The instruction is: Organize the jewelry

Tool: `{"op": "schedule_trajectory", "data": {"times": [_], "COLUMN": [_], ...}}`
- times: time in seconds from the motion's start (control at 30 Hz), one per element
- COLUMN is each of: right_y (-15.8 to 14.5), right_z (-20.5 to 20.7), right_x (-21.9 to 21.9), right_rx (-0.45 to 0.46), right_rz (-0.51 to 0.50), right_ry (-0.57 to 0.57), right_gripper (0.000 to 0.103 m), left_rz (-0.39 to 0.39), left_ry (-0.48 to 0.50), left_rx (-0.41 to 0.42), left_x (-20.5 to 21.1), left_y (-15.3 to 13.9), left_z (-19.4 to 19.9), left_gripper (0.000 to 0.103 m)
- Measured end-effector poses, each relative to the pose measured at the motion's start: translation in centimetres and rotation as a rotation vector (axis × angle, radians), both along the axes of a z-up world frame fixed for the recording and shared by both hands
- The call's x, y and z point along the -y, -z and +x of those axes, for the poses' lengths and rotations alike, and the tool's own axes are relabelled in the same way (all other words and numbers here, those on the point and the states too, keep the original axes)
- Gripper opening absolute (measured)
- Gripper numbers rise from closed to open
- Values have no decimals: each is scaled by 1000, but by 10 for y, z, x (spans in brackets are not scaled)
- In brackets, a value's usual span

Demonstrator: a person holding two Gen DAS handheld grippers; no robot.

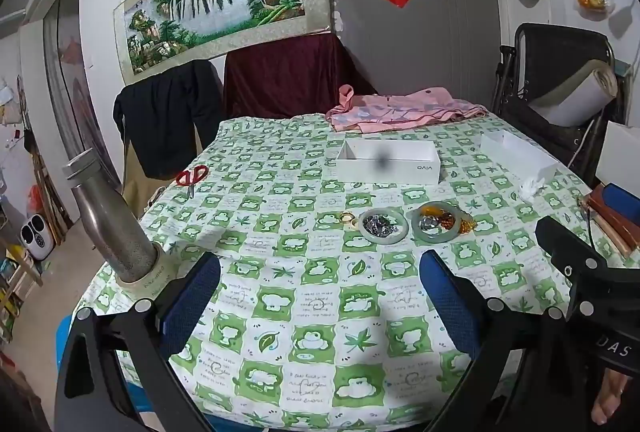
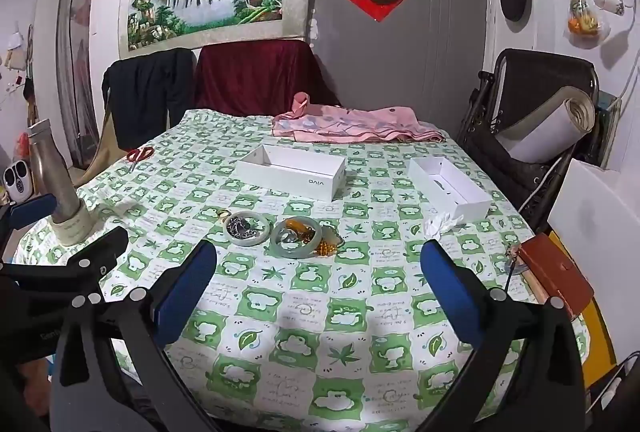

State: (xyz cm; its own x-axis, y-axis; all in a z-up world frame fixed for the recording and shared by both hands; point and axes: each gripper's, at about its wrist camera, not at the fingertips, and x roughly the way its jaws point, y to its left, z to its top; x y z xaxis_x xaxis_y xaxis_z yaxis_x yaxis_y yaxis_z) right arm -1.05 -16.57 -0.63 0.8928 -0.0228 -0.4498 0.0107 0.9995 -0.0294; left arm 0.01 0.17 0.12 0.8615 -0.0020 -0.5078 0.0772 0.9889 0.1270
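Two pale green jade bangles lie side by side mid-table. The left bangle rings a silver chain. The right bangle rings amber beads that spill out to its right. Small gold rings lie just left of the bangles. Behind them stands an open white box; a second white box sits further right. My left gripper and right gripper both hover open and empty over the near tablecloth, short of the jewelry.
A steel bottle stands in a tape roll at the left edge. Red scissors lie far left, pink cloth at the back. A brown case rests at the right edge, crumpled tissue by the second box.
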Motion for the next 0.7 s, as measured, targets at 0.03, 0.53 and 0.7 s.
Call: {"op": "schedule_trajectory", "data": {"times": [0.03,0.53,0.7], "right_y": [0,-2,-2], "right_z": [0,-2,-3], "right_x": [0,0,0], "right_rx": [0,-2,0], "right_rz": [0,1,0], "right_ry": [0,1,0], "right_gripper": [97,97,97], "left_rz": [-1,0,0], "left_ry": [-1,-2,-2], "left_rx": [1,1,1], "left_x": [0,1,1], "left_y": [0,1,1], "left_z": [0,0,0], "left_gripper": [98,98,98]}}
